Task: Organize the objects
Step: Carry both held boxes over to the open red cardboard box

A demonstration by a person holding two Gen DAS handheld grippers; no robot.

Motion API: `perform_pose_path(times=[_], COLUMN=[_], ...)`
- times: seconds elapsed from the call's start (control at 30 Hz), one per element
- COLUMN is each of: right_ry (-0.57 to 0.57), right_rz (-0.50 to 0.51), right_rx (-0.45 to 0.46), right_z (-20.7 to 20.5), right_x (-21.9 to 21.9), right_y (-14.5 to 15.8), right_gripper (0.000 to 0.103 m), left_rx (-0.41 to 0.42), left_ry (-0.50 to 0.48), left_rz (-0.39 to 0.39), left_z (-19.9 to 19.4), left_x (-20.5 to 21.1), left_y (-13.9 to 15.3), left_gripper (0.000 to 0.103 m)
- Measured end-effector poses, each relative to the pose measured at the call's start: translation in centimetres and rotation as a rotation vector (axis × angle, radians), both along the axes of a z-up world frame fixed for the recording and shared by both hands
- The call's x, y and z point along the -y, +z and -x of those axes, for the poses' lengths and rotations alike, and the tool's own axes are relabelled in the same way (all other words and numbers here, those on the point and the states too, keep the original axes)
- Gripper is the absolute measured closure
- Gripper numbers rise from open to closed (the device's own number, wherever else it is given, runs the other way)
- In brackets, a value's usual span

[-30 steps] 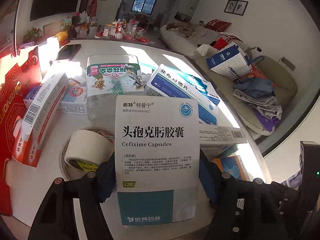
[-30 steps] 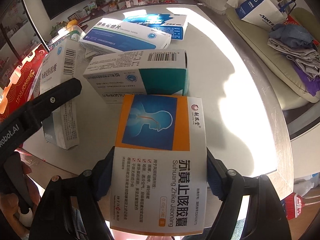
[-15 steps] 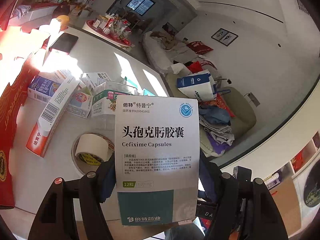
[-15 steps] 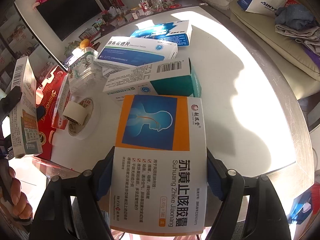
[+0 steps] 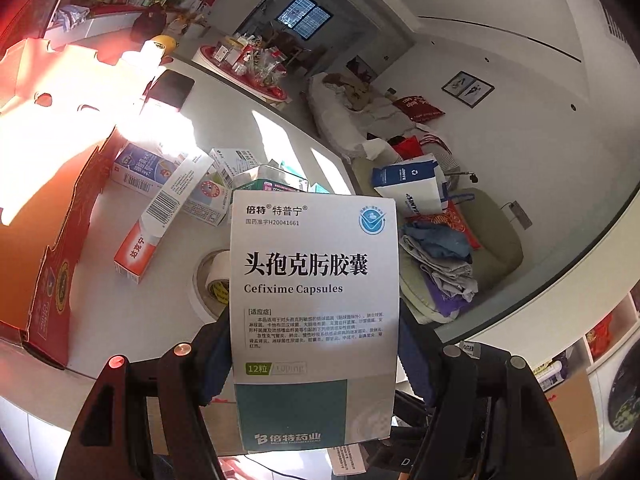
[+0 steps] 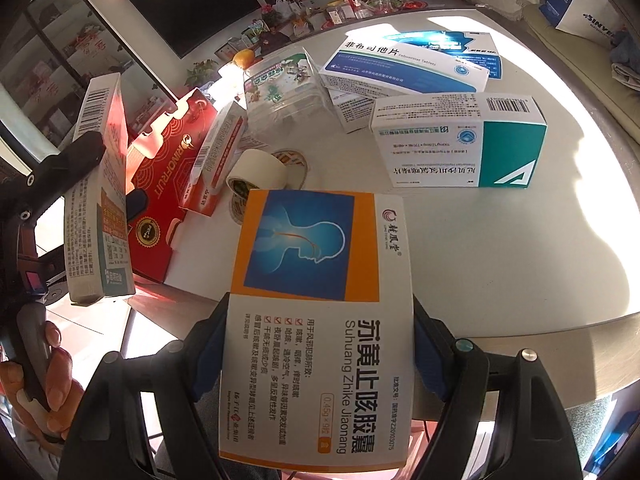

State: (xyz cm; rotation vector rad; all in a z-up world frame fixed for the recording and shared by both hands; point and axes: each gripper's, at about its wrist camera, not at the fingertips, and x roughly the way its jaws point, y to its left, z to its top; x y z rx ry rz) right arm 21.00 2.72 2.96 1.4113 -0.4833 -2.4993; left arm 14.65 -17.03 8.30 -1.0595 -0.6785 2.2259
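My left gripper point(image 5: 314, 360) is shut on a white and teal Cefixime Capsules box point(image 5: 314, 300), held upright above the near edge of the white table point(image 5: 168, 312). The same box shows at the left of the right wrist view point(image 6: 98, 204), off the table's near-left edge. My right gripper point(image 6: 318, 360) is shut on an orange and white cough capsule box point(image 6: 320, 312), held above the table's near edge. Several medicine boxes lie on the table, among them a teal-ended box point(image 6: 460, 144) and a blue and white tablet box point(image 6: 400, 68).
A tape roll point(image 6: 258, 174) lies mid-table beside a red and white tube box point(image 6: 214, 160). A red cardboard fruit box point(image 6: 168, 192) stands at the left edge. A clear plastic container point(image 6: 280, 88) sits behind. A couch with folded clothes point(image 5: 440, 264) is to the right.
Both grippers have lifted and drawn back from the table with their boxes. The left one has swung up and leftwards, off the table's edge.
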Motion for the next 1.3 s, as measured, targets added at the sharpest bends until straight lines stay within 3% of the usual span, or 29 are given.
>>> perform_pose_path(times=[0.23,0.43,0.73,0.93,1.3], right_ry=[0.009,0.019,0.016,0.032,0.043], right_rz=[-0.011,-0.011,-0.008,-0.005,-0.013], right_rx=[0.013,0.013,0.005,0.006,0.013], right_z=[0.0,-0.1,-0.1,0.0,0.0], right_x=[0.3,0.5,0.3,0.8,1.3], right_y=[-0.3,-0.2,0.1,0.1,0.2], right_gripper=[0.024,0.024,0.024,0.024,0.024], left_rx=[-0.036,-0.097,-0.154,-0.143,-0.146], left_ry=[-0.014,-0.009,0.186,0.281,0.215], left_rz=[0.140,0.189,0.216,0.242,0.272], left_z=[-0.8,-1.3,0.6,0.7,0.2], left_x=[-2.4,-3.0,3.2,6.1,3.6], left_y=[-0.7,0.3,2.6,2.4,1.4], left_gripper=[0.027,0.027,0.027,0.027,0.027])
